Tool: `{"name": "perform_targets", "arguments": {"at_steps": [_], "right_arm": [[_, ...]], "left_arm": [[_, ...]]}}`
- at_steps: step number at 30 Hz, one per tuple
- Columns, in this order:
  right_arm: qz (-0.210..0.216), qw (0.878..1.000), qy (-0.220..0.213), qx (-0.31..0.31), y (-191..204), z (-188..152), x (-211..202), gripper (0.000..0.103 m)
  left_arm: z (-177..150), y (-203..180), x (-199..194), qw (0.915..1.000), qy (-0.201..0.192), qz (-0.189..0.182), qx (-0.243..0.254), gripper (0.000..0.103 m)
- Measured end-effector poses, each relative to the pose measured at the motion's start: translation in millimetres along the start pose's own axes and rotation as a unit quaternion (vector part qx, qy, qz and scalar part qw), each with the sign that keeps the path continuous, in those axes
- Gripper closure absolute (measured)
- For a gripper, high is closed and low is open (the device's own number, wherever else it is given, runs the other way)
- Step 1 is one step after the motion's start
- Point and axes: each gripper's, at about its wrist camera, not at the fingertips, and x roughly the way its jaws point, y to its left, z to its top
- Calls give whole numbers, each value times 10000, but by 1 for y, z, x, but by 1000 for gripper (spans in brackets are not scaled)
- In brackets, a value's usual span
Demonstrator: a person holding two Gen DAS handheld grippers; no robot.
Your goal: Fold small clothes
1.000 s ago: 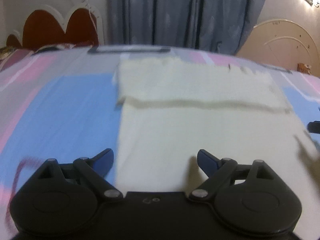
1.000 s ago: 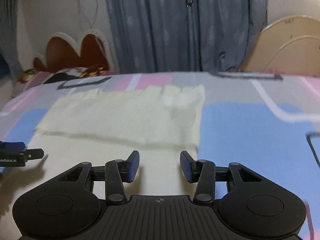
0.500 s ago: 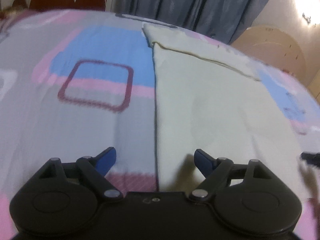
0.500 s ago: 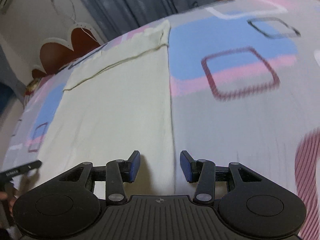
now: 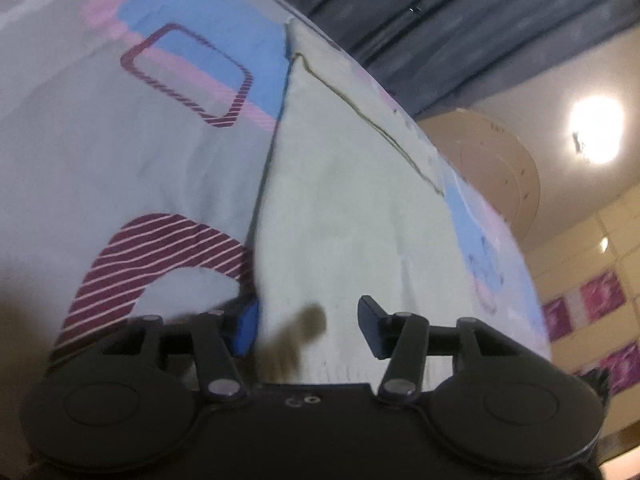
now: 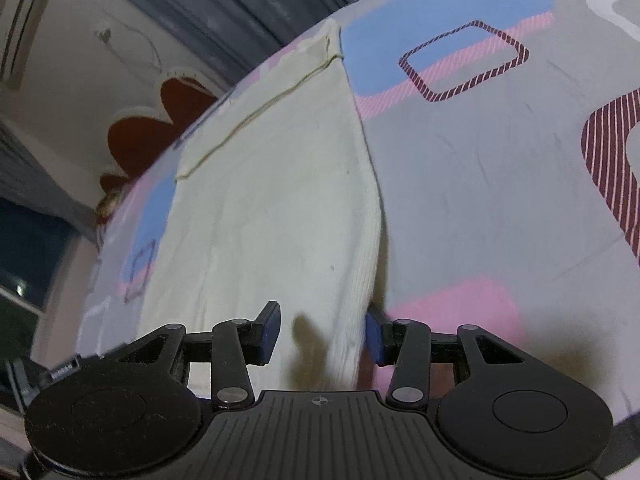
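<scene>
A bed with a grey bedsheet [image 6: 480,184] printed in blue, pink and maroon-striped squares fills both views, with a grey-blue curtain [image 5: 460,12] behind it. The left gripper [image 5: 306,326] has its jaws spread wide, straddling the near left edge of a cream cloth [image 5: 348,208]; the blue pad of one finger sits just outside that edge, over the sheet. The right gripper [image 6: 322,334] is likewise spread, its jaws astride the cloth's [image 6: 280,208] near right edge, which is ribbed and slightly raised off the sheet. The cloth lies flat, soft and faintly creased, with its far end folded over in a band. Bare sheet runs wide on both outer sides. A red scalloped headboard [image 6: 160,120] stands beyond
</scene>
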Motion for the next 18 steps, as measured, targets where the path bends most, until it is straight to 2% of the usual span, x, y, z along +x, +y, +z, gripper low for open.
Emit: {"name": "perform_targets", "arguments": {"at_steps": [3,6,7,8,12,13,14,15,16,18], "right_arm": [[33,9993,-69,370,-11,7,7,59],[212,9995,37,243,-4,5,8,59],[233,9996,103,122,-1,3,7,65],[222,9996,179,26,1,0,8,76],[144,9996,217,109,-4,-5,11,88],[145,9996,221,137,-4,-4,12,90],[123,9996,224,92,-3,-3,12,97],[98,9997,205,10,-1,-2,11,98],[36,9999,133,-82,4,0,8,98],[83,9997,-101,-208,13,2,-5,99]], "left_arm": [[1,3,5,9998,-61,-47,-172,53],[-3,2,2,9999,5,-110,-107,54],[-4,2,3,9999,11,-95,-73,54],[-6,2,2,9999,-4,-94,-66,54],[-6,1,3,9999,-32,-64,-98,54],[-5,0,3,10000,-23,-45,-44,57],[-4,-2,3,10000,-23,15,29,66],[-4,-4,2,9999,-54,121,106,97],[-2,-6,-3,9993,-221,261,160,101],[1,-9,-22,9973,-721,-21,147,101]]}}
